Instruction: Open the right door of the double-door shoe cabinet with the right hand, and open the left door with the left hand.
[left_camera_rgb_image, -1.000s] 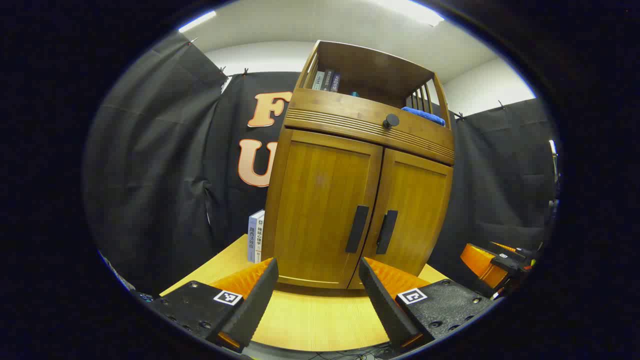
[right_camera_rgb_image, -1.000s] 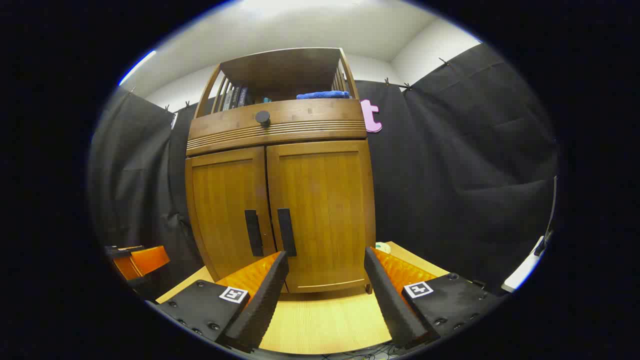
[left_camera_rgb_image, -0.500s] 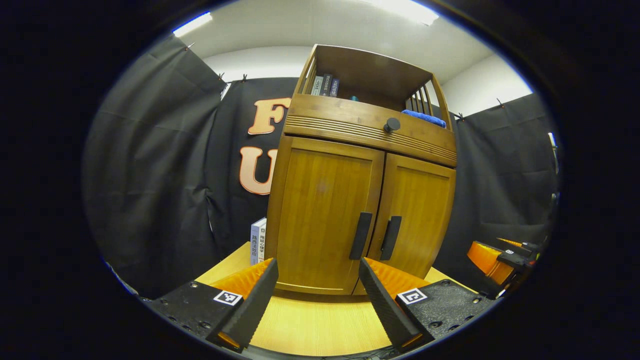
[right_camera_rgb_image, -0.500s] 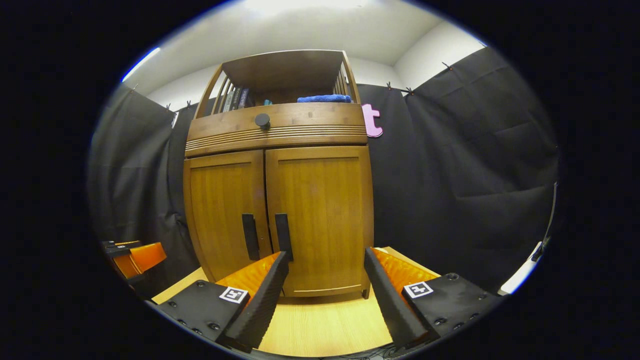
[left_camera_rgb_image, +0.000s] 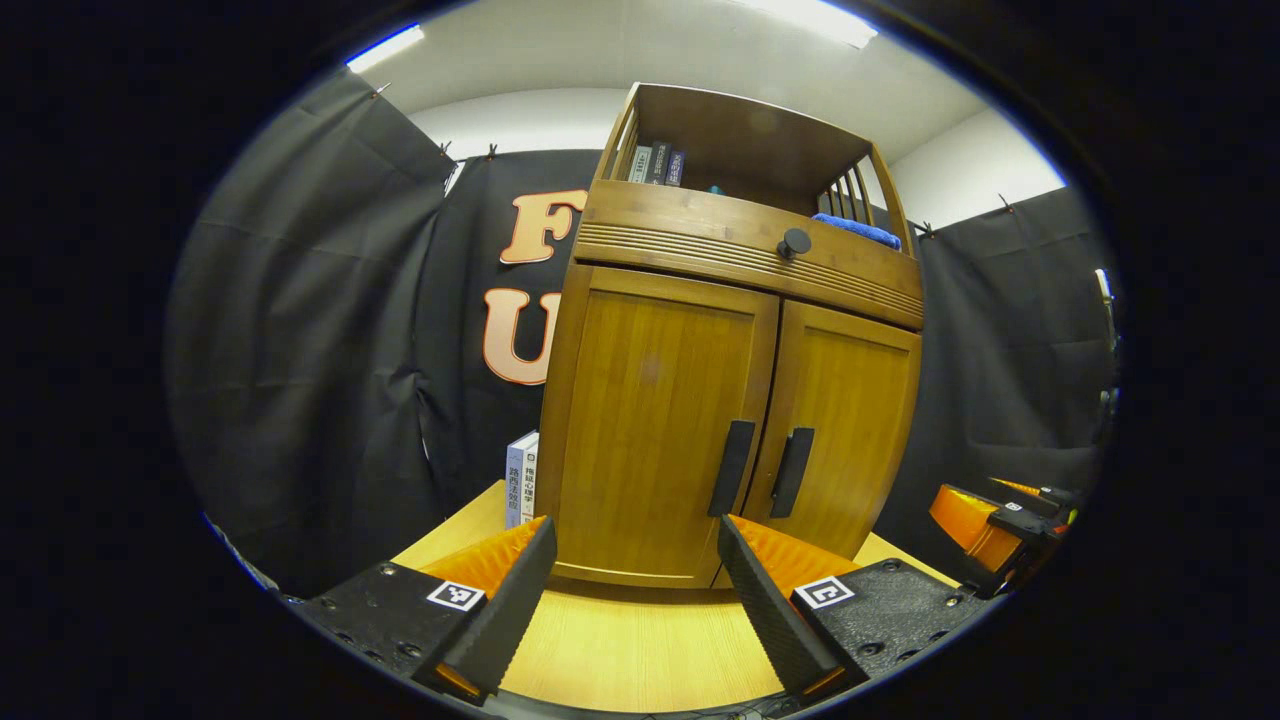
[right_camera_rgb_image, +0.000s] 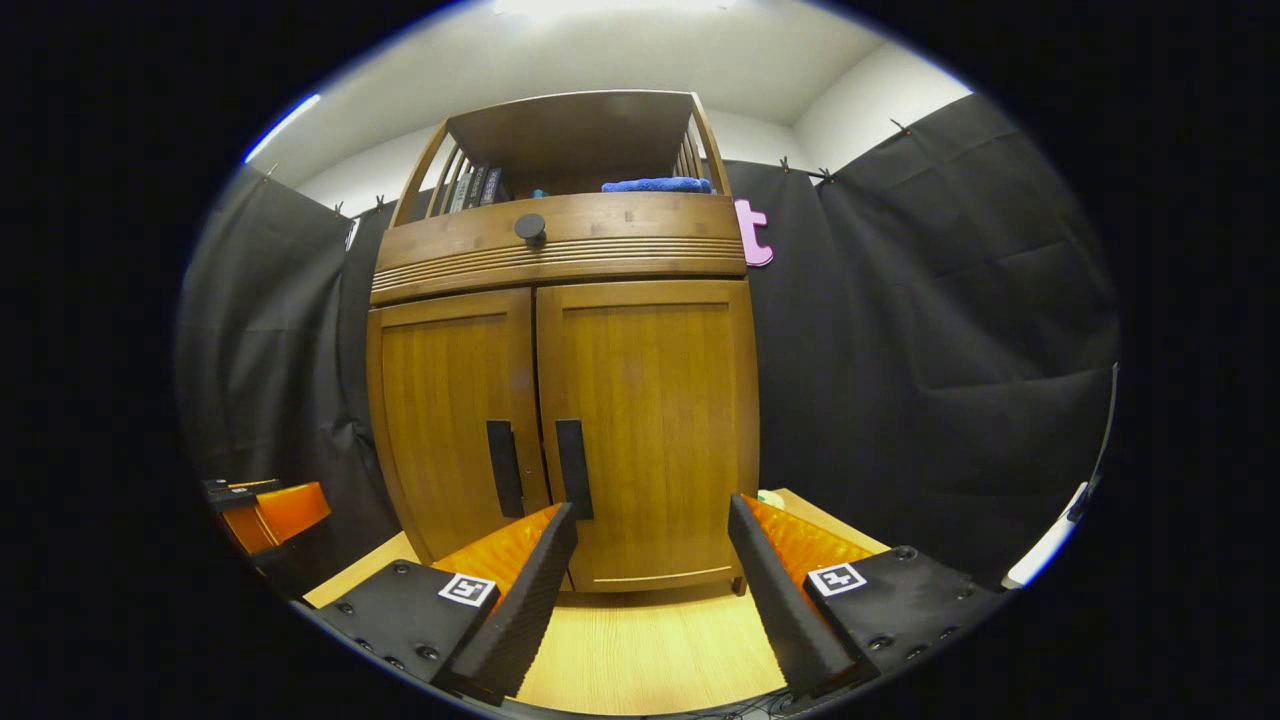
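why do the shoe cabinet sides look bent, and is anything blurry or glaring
Left gripper view: fisheye distortion bows the shoe cabinet and makes it lean; focus is sharp, with bright ceiling lights at the top edge. Right gripper view: the same cabinet's sides bulge outward, the right door shows soft sheen, no harsh glare, and the handles are crisp.

Left gripper view: low over table (left_camera_rgb_image: 620, 650), looks up at cabinet (left_camera_rgb_image: 660, 420) from its 7 o'clock. Right gripper view: same height, from 5 o'clock. Both near; share cabinet front.
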